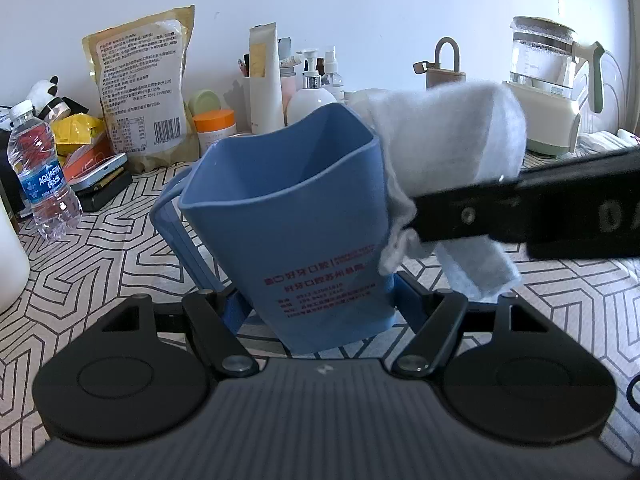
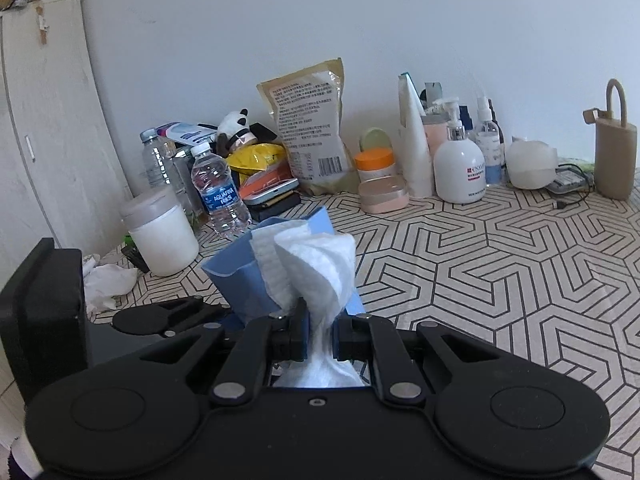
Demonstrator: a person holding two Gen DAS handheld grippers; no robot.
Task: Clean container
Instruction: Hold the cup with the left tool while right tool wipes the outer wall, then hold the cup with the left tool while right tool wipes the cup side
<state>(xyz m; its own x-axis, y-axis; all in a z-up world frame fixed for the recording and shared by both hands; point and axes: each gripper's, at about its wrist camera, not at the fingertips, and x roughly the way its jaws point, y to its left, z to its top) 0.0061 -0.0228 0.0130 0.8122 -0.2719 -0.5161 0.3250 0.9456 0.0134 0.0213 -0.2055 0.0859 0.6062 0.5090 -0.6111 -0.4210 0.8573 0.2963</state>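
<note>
right tongs (image 2: pixel 318 336) pinch fluffy white cloth (image 2: pixel 316 268) against angular, apparently plastic blue cup (image 1: pixel 296 216).

I see clutter along the far wall of the patterned table (image 2: pixel 500 264): a water bottle (image 2: pixel 219 196) at left, a tan food pouch (image 2: pixel 310 128), an orange-lidded jar (image 2: pixel 375 165), a white pump bottle (image 2: pixel 459 168), and a glass kettle (image 1: pixel 550 80) far right.

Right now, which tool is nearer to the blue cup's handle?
Left. The left tool grips the blue cup low, right by its handle; the right tool, holding the white cloth, is at the opposite rim.
</note>
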